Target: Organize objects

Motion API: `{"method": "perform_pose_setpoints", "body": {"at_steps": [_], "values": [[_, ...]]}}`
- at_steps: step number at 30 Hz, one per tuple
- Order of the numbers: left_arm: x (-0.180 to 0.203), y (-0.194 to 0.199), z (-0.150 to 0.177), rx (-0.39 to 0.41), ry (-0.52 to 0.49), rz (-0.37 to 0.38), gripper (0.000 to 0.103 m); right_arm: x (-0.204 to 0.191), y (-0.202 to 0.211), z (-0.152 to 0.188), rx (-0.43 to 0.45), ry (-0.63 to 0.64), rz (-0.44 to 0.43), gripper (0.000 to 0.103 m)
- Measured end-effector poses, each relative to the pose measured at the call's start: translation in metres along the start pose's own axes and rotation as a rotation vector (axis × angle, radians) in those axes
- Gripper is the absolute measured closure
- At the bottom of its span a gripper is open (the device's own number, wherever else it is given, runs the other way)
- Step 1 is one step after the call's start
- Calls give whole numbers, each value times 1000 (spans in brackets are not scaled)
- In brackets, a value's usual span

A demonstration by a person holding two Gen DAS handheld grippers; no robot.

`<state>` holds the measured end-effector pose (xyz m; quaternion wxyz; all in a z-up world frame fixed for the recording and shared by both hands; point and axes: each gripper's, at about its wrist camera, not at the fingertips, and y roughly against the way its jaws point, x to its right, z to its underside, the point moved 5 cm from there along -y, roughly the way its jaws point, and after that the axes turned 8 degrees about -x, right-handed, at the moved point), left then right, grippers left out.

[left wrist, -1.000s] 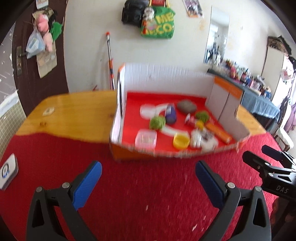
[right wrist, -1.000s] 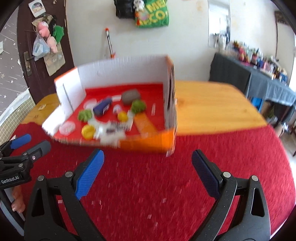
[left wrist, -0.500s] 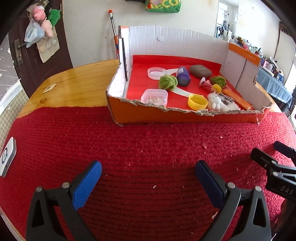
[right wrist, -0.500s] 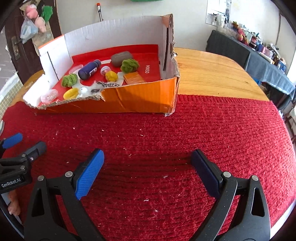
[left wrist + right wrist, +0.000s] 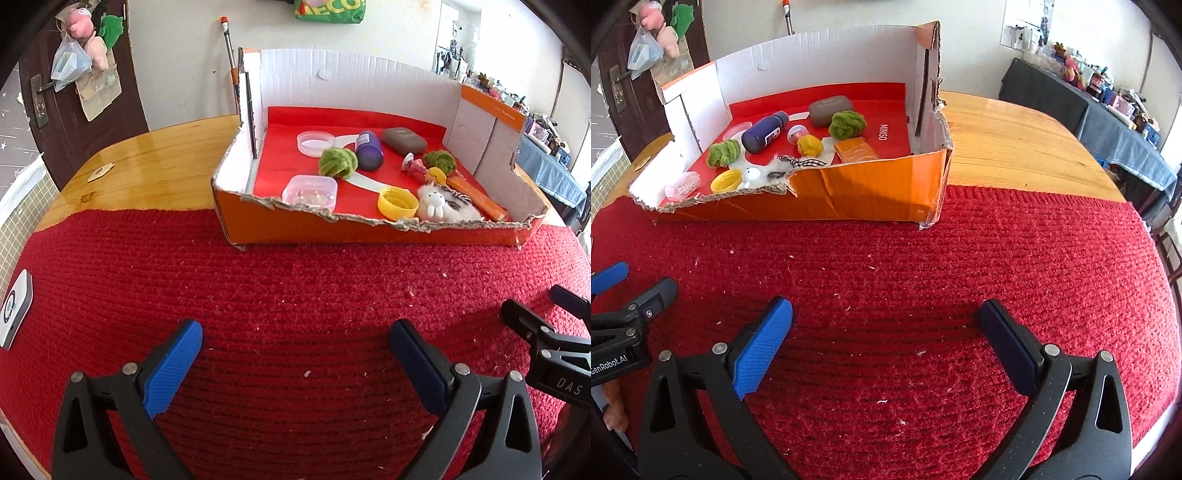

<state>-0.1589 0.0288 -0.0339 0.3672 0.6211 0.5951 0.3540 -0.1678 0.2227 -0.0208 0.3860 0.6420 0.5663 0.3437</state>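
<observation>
An orange cardboard box (image 5: 332, 230) (image 5: 849, 192) with a torn front wall stands at the far edge of the red cloth. In it lie a purple bottle (image 5: 367, 151) (image 5: 764, 133), two green wool balls (image 5: 336, 162) (image 5: 439, 160), a grey case (image 5: 402, 140), a yellow cap (image 5: 397, 203), a clear lidded tub (image 5: 310, 190), a white plush toy (image 5: 439, 206) and an orange packet (image 5: 476, 199). My left gripper (image 5: 295, 328) hovers open over the bare cloth, short of the box. My right gripper (image 5: 886, 306) is beside it, its jaws opening with nothing between them.
A red knitted cloth (image 5: 295, 280) covers the near half of the wooden table (image 5: 147, 162). A small white device (image 5: 14, 310) lies at the cloth's left edge. A dark-covered side table (image 5: 1108, 129) crowded with bottles stands to the right.
Both grippers dropped and tipped downward over the first half second, so the box now sits higher in each view. Since then nothing has moved.
</observation>
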Motion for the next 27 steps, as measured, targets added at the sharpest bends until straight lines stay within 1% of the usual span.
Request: {"method": "perform_pose_setpoints", "body": {"at_steps": [6,27], "values": [[2,0,0,1,11,-11,0,1,0,0,1,0,1,0],[2,0,1,5,11,-12,0,0,0,0,1,1,0,0]]}}
